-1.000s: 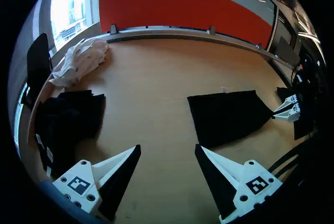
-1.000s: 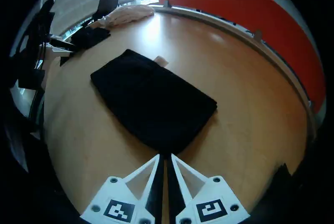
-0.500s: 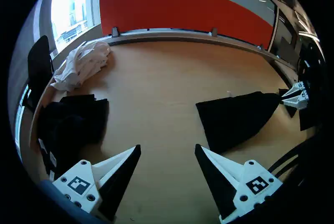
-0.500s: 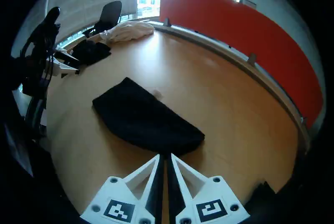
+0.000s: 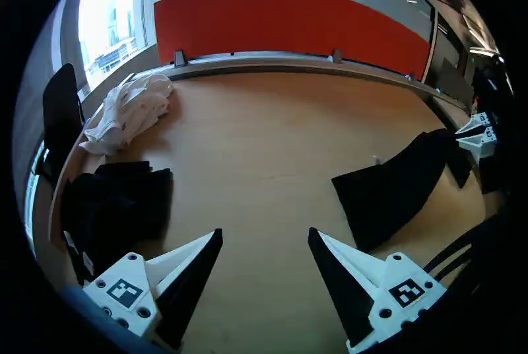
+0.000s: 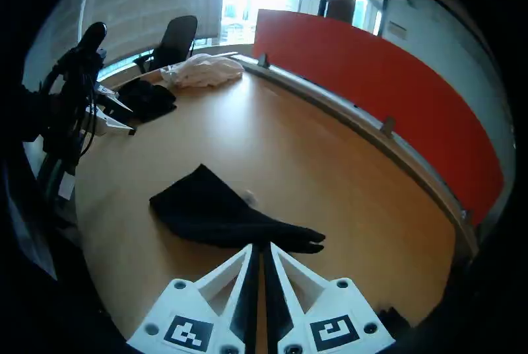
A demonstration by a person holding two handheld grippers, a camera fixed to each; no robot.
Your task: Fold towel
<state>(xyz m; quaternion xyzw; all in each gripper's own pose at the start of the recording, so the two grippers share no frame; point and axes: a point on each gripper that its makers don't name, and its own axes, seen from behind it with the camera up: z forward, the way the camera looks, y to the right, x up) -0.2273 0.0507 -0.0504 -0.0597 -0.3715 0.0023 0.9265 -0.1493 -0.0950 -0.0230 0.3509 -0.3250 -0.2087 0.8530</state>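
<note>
Black towel (image 6: 211,215) corner pinched in right gripper (image 6: 259,248) jaws, left gripper (image 5: 264,232) jaws wide, empty, towel ahead-right

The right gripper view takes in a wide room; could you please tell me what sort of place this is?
Most likely an open office: a long wooden desk with a red divider screen along its far edge, a black office chair near it, and large windows.

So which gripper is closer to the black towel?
Right. The right gripper is shut on the black towel; the left gripper hangs open over the table beside it.
</note>
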